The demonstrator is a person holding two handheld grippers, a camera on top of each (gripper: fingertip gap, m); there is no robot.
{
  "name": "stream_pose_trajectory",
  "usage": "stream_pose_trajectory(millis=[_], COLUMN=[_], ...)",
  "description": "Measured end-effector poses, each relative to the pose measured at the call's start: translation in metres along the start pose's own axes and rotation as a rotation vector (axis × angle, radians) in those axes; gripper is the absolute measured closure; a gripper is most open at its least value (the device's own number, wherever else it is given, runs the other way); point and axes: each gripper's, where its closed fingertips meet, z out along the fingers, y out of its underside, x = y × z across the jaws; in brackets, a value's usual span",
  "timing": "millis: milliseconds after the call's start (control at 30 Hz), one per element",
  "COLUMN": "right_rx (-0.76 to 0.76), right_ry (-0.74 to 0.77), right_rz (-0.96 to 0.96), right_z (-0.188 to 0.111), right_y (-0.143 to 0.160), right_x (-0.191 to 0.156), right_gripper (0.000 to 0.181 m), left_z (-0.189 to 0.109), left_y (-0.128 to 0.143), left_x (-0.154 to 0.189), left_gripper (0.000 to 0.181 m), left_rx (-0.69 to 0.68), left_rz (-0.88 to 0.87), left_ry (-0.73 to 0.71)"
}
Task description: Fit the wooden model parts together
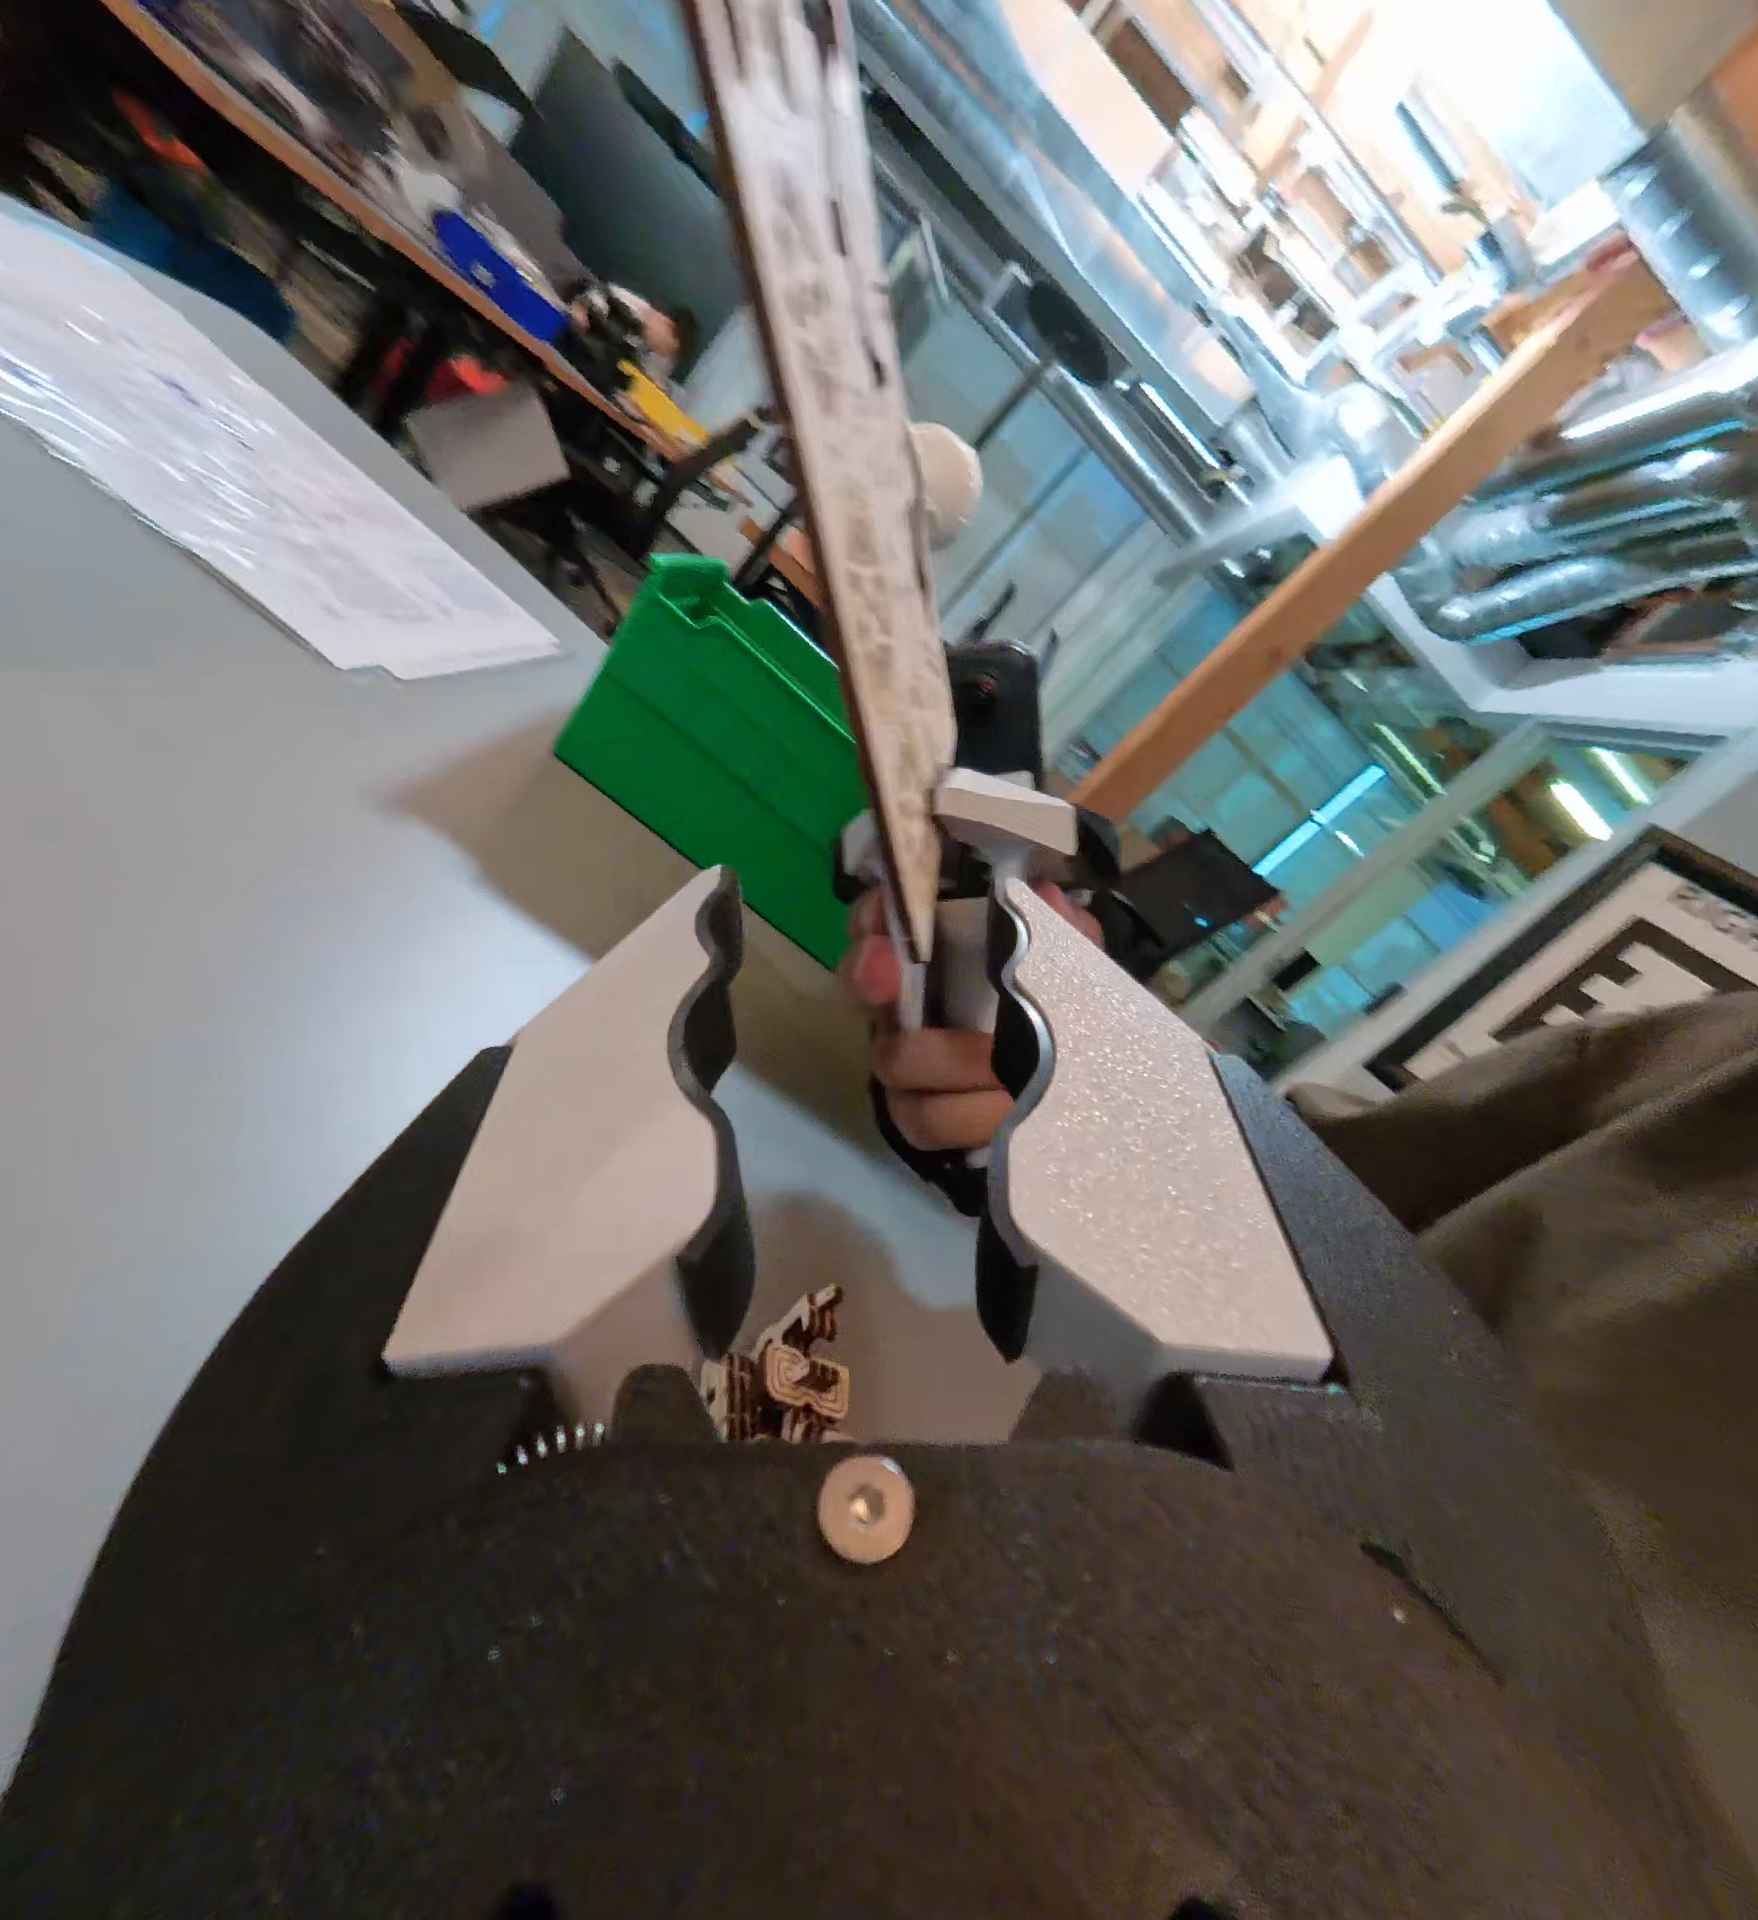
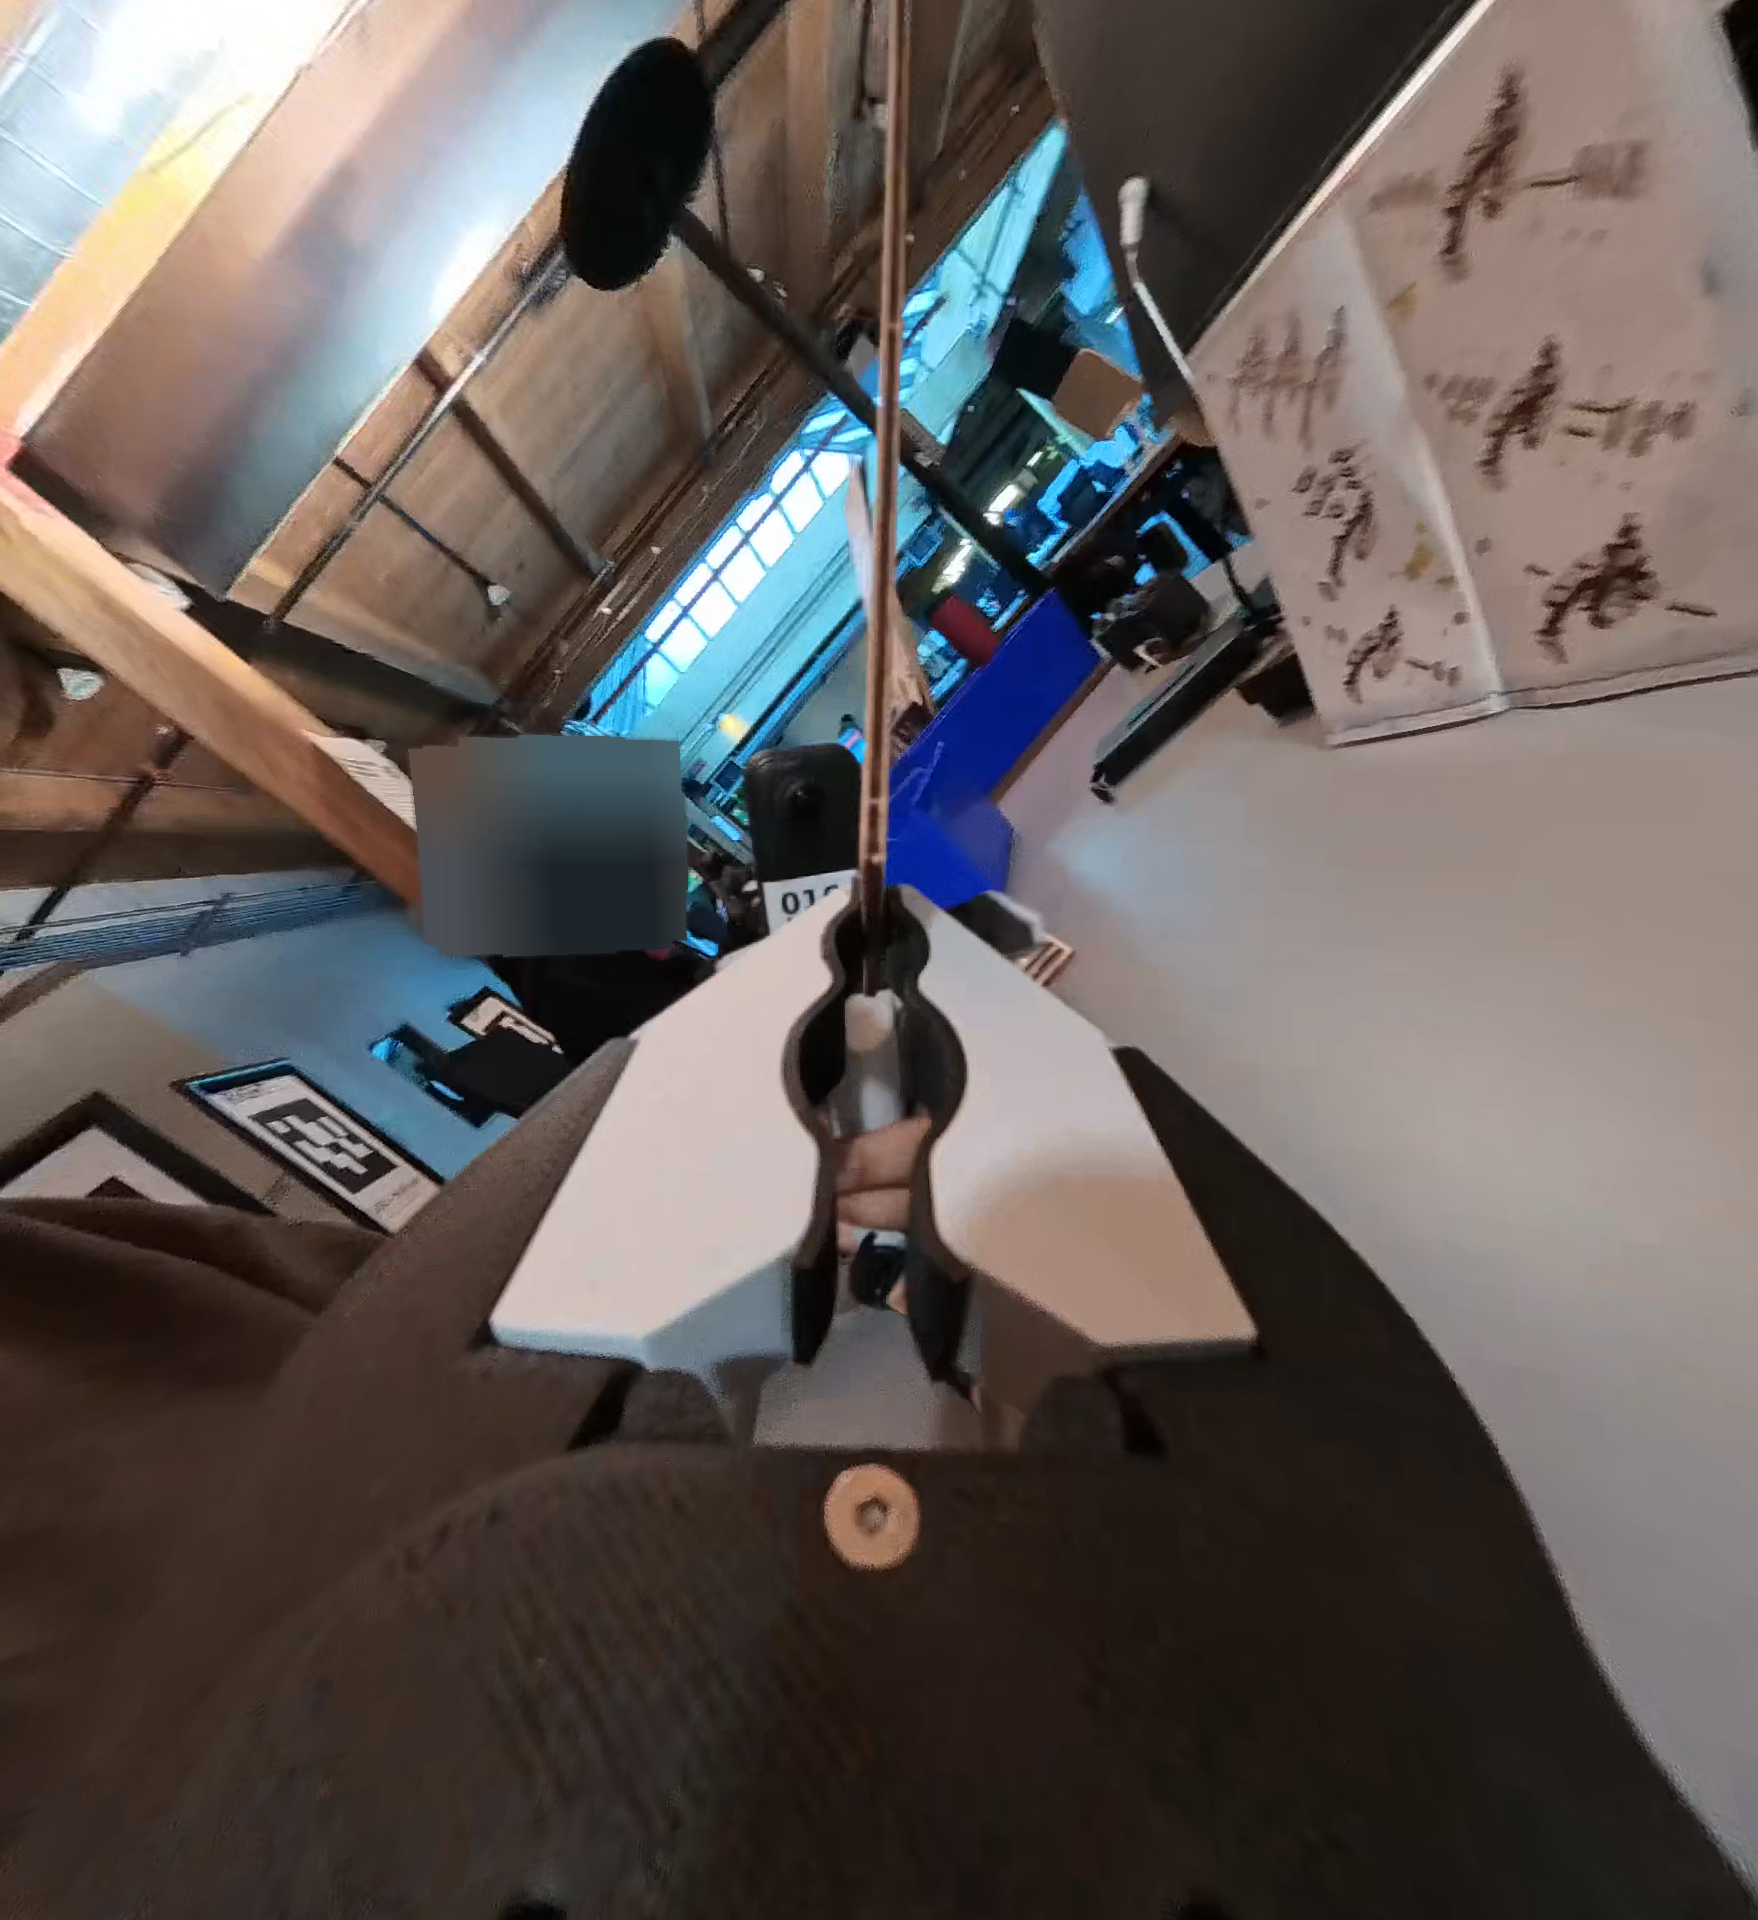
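My right gripper (image 2: 870,920) is shut on the edge of a thin wooden sheet (image 2: 885,499), seen edge-on and rising straight up. In the left wrist view the same sheet (image 1: 854,499), printed with cut-out parts, slants up to the top edge, held at its lower end by the right gripper (image 1: 942,831) in a person's hand. My left gripper (image 1: 864,914) is open and empty, its fingertips just short of the sheet's lower end. A small wooden part (image 1: 781,1377) lies on the grey table (image 1: 179,935) below the left fingers.
A green bin (image 1: 709,748) stands on the table behind the sheet. Printed paper sheets (image 1: 179,436) lie at the left. A blue bin (image 2: 968,748) and a standing instruction sheet (image 2: 1529,416) are at the right. A brown sleeve (image 1: 1581,1195) fills the right side. Less than 4 cm separates the two grippers' tips.
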Motion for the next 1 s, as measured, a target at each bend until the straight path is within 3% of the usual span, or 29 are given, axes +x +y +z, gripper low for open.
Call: stream_pose_trajectory(millis=[67,167,400,600,700,800,1000], right_rx=[-0.037,-0.089,-0.141,-0.24,-0.344,-0.424,-0.46], right_ry=[0.044,0.083,0.132,0.16,0.131,0.123,0.139], right_rz=[-0.019,-0.084,-0.065,-0.045,-0.041,-0.136,-0.195], right_z=[0.001,0.009,0.015,0.032,0.049,0.058,0.044], right_y=[0.006,0.011,0.012,0.008,0.023,0.034,0.037], right_x=[0.011,0.021,0.049,0.081,0.086,0.085,0.083], right_gripper=[0.181,0.181,0.152,0.128,0.131,0.147,0.165], left_z=[0.006,0.005,-0.021,-0.042,-0.044,-0.043,-0.041], left_y=[0.0,-0.014,-0.036,-0.023,-0.018,-0.007,-0.003], left_x=[-0.002,-0.015,-0.037,-0.067,-0.07,-0.076,-0.073], left_gripper=[0.144,0.177,0.181,0.181,0.181,0.181,0.181], left_rx=[-0.003,0.037,0.018,-0.114,-0.141,-0.189,-0.212], left_rz=[-0.024,-0.065,-0.101,0.011,0.007,-0.011,-0.028], left_ry=[0.041,0.042,0.005,-0.139,-0.132,-0.147,-0.114])
